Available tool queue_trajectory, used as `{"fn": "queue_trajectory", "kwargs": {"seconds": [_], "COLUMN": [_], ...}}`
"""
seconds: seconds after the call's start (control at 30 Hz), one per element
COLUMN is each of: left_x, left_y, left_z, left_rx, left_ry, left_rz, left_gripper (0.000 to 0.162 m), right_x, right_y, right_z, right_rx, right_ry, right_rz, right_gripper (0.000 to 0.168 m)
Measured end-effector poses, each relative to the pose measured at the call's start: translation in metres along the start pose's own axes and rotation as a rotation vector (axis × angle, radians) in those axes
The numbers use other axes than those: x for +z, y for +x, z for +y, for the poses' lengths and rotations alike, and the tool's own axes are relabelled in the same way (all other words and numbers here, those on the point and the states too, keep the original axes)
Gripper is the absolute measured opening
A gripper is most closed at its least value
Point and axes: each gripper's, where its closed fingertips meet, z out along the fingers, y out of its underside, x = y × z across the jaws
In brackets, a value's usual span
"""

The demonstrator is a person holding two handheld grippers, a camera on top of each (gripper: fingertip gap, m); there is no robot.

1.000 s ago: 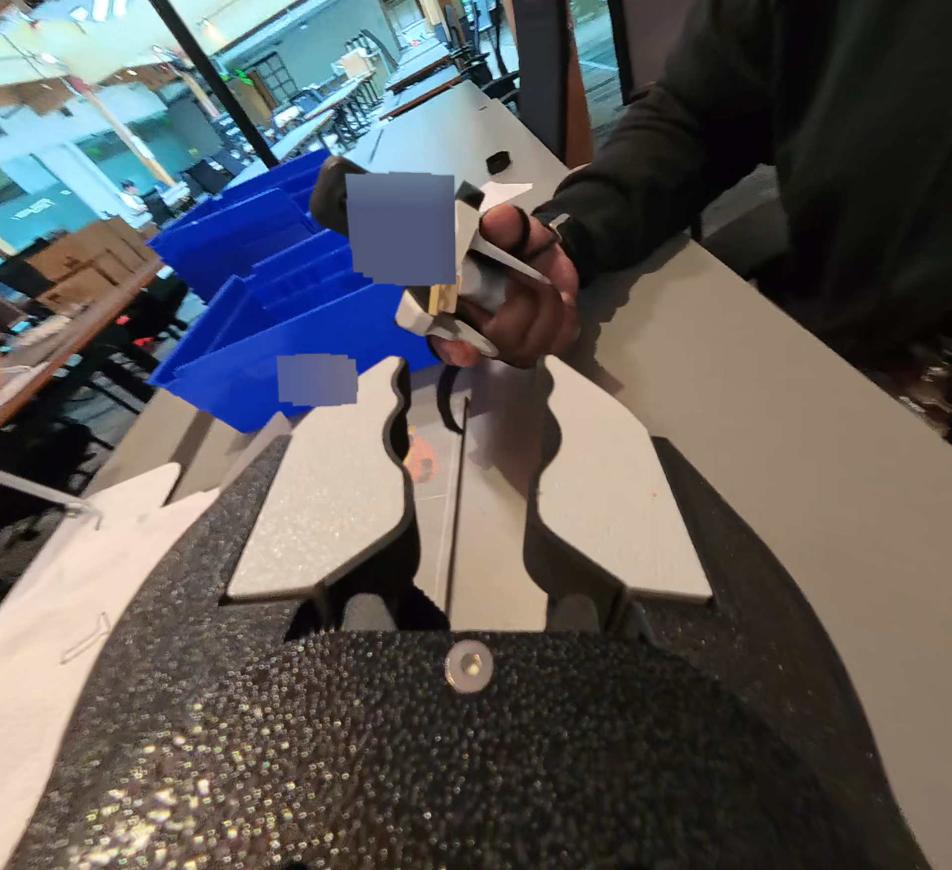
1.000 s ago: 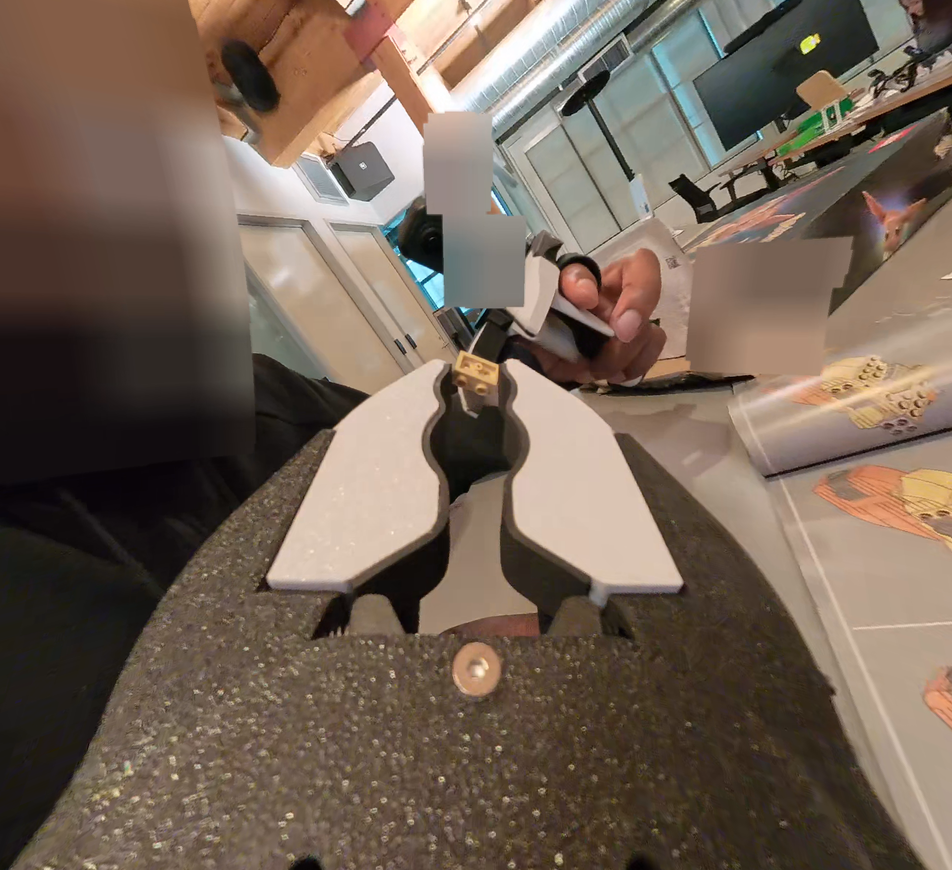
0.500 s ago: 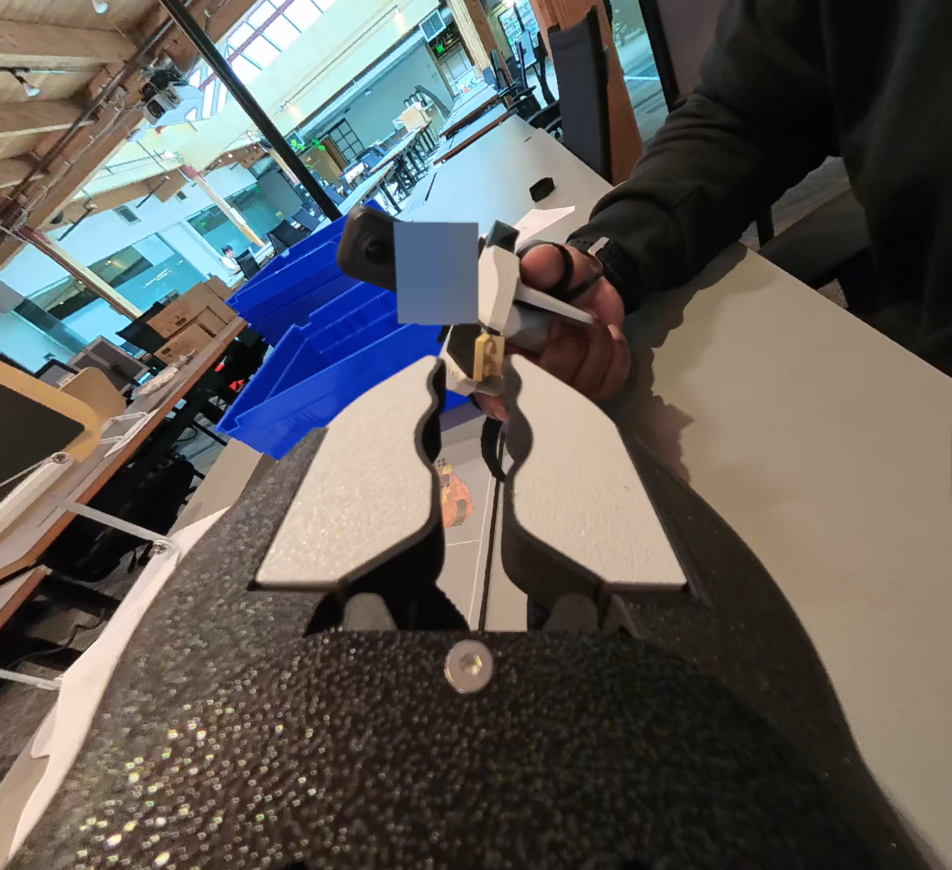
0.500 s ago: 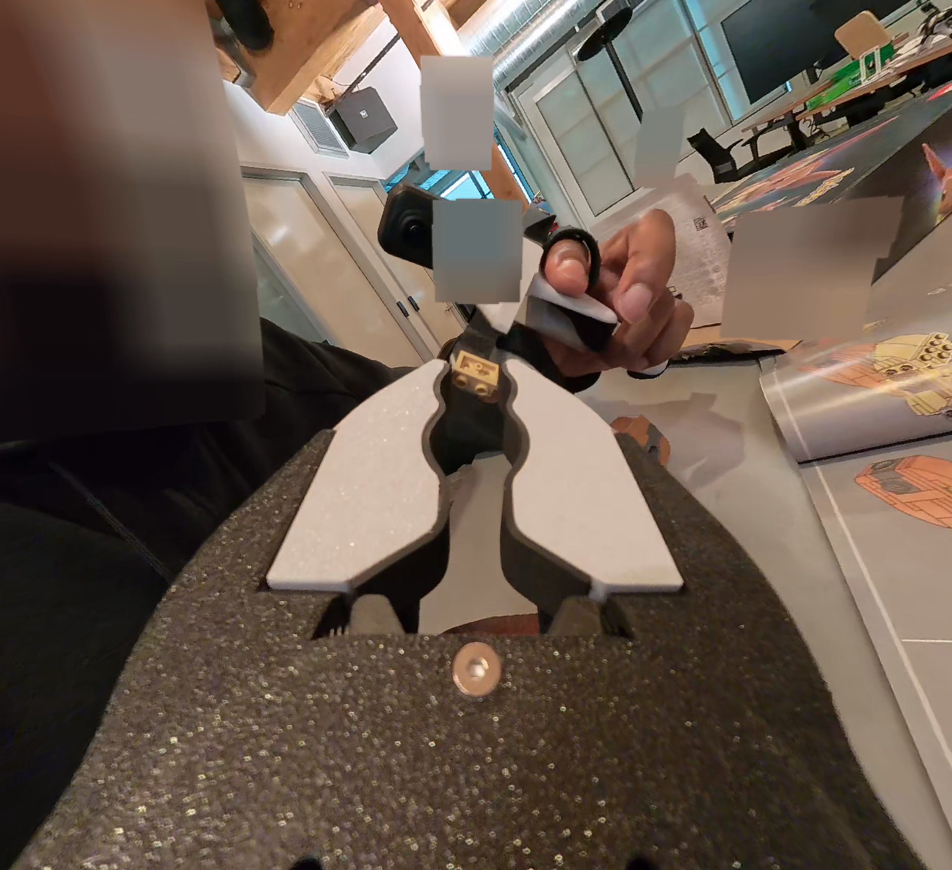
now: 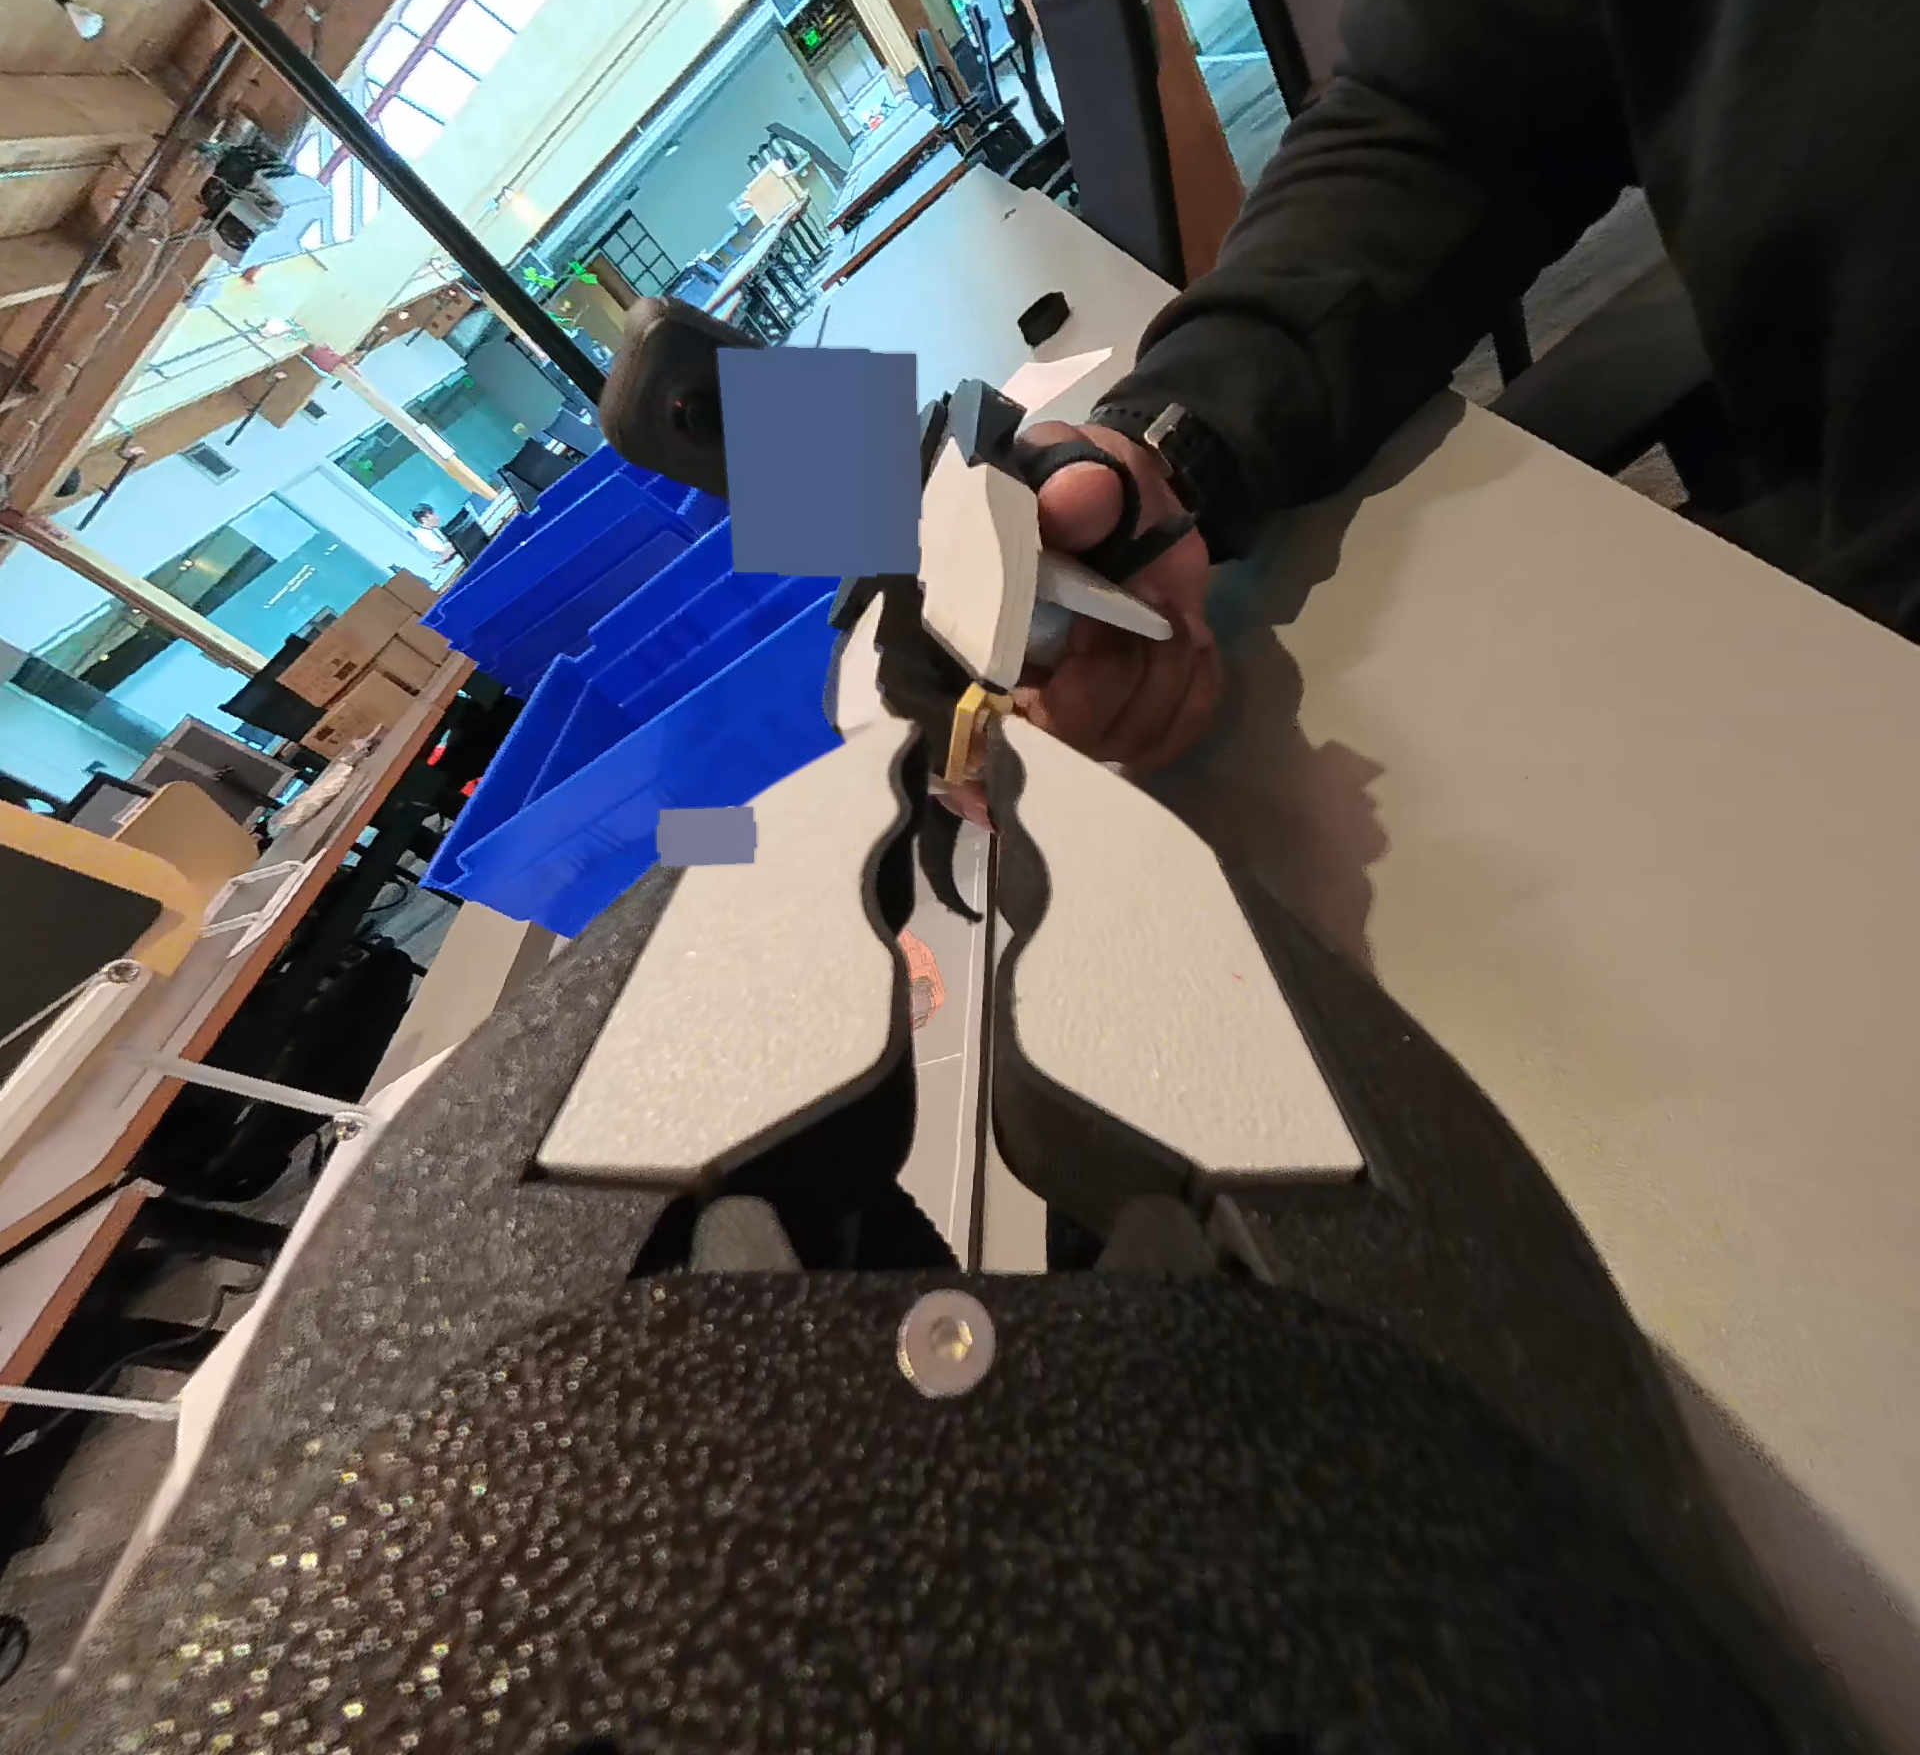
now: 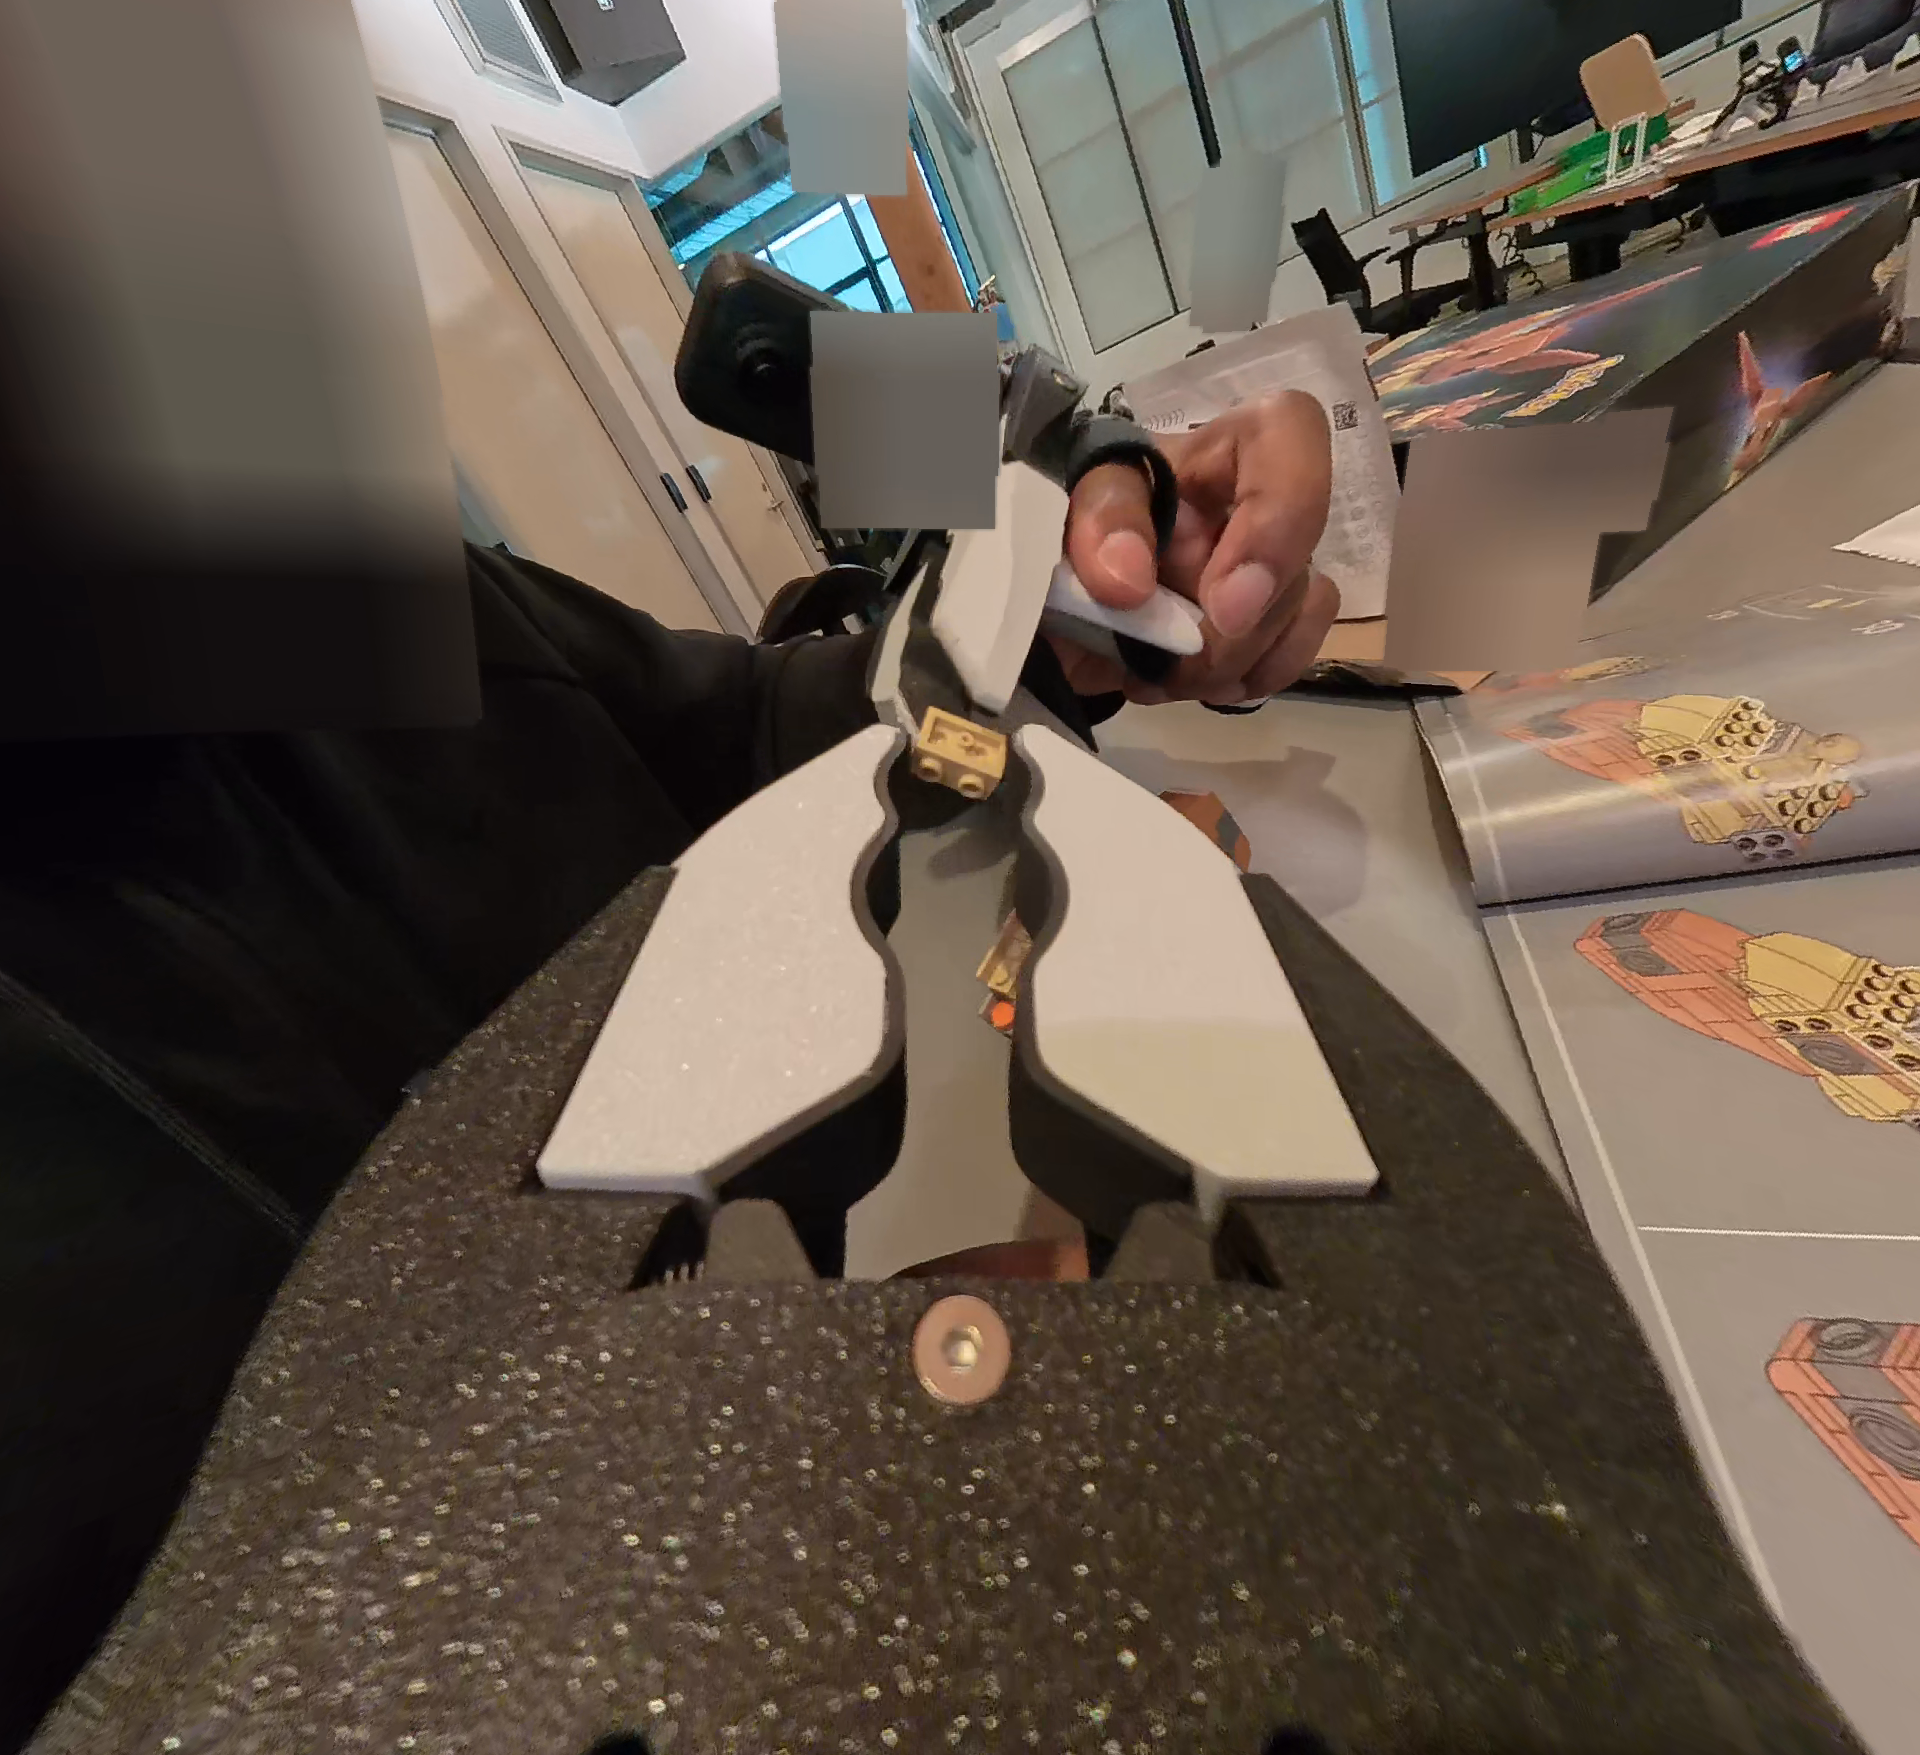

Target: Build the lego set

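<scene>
The right gripper held a tan brick at its tips, jaws closed on its ends, above the surface. The brick's long axis ran crosswise between the fingers, its two side studs facing the camera. The left gripper, jaws narrowed, met the same brick edge-on; whether it gripped could not be told. An open instruction booklet lay nearby.
</scene>
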Motion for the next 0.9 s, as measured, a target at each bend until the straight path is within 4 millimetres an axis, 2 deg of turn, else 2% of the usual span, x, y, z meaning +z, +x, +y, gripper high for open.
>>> {"fn": "queue_trajectory", "kwargs": {"seconds": [0.23, 0.53, 0.7, 0.8, 0.9], "left_x": [0.001, 0.005, -0.004, -0.010, -0.011], "left_y": [0.004, -0.007, -0.024, -0.032, -0.037], "left_z": [0.002, 0.003, -0.002, -0.004, 0.005], "left_rx": [-0.029, -0.417, -0.675, -0.879, -1.062], "left_ry": [-0.006, 0.023, 0.120, 0.206, 0.212], "left_rz": [0.026, 0.060, 0.060, 0.091, 0.108], "left_gripper": [0.005, 0.004, 0.004, 0.004, 0.004], "right_x": [0.000, -0.006, -0.012, -0.013, -0.013], "right_y": [0.000, 0.009, 0.017, 0.023, 0.024], "right_z": [0.001, -0.007, -0.011, -0.007, -0.006], "right_rx": [0.026, -0.049, -0.192, -0.386, -0.581], "right_ry": [-0.008, -0.004, -0.028, -0.093, -0.135], "right_rz": [0.000, 0.097, 0.194, 0.298, 0.375], "right_gripper": [0.017, 0.025, 0.027, 0.026, 0.025]}}
